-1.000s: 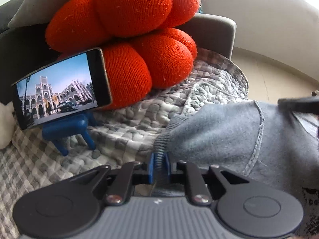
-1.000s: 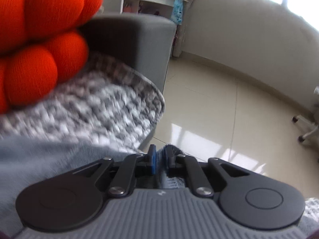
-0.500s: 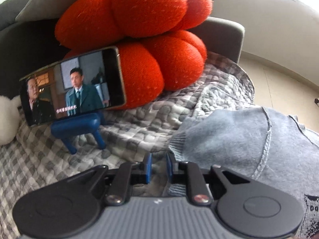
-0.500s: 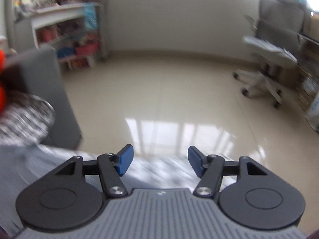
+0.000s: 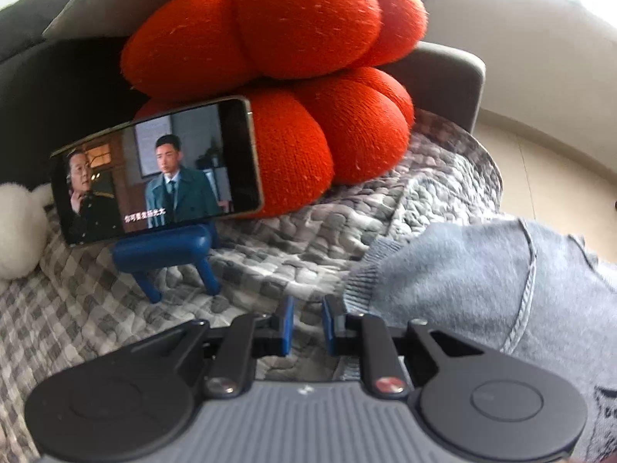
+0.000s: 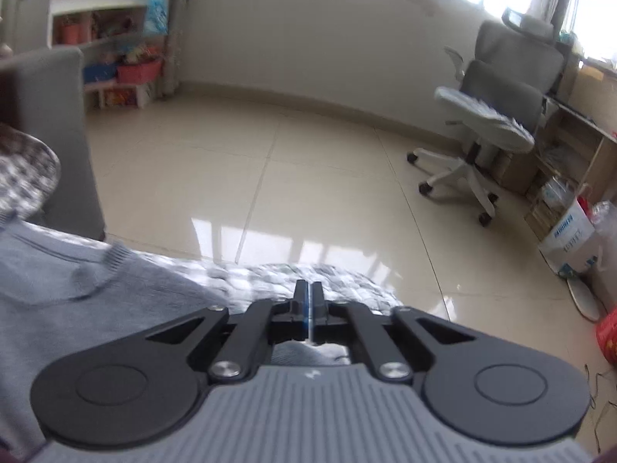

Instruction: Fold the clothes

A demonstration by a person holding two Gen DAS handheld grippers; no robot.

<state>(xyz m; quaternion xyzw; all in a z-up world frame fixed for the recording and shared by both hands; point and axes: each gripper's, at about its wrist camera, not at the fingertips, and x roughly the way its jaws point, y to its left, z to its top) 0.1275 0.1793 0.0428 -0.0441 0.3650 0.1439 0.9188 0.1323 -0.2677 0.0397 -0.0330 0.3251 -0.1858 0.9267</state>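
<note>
A grey knit sweater (image 5: 482, 270) lies on the checked quilt (image 5: 308, 239) of a sofa, its ribbed cuff (image 5: 358, 281) just right of my left gripper (image 5: 308, 324). The left jaws stand narrowly apart, and only quilt shows between the blue pads. In the right wrist view the sweater (image 6: 77, 289) fills the lower left. My right gripper (image 6: 309, 301) hovers over the quilt's edge (image 6: 308, 274) to the sweater's right. Its jaws are closing, the pads all but meeting with nothing between them.
A phone (image 5: 154, 169) playing video rests on a blue stand (image 5: 166, 247) against a big orange cushion (image 5: 308, 58). A white plush (image 5: 15, 231) sits far left. Beyond the sofa arm (image 6: 58, 115) are tiled floor, an office chair (image 6: 493, 115), a shelf (image 6: 108, 38) and a box (image 6: 570, 231).
My left gripper let go of the sweater cuff, which now lies beside it. My right gripper released the sweater's edge, swung right towards the open floor, spread wide and came together empty.
</note>
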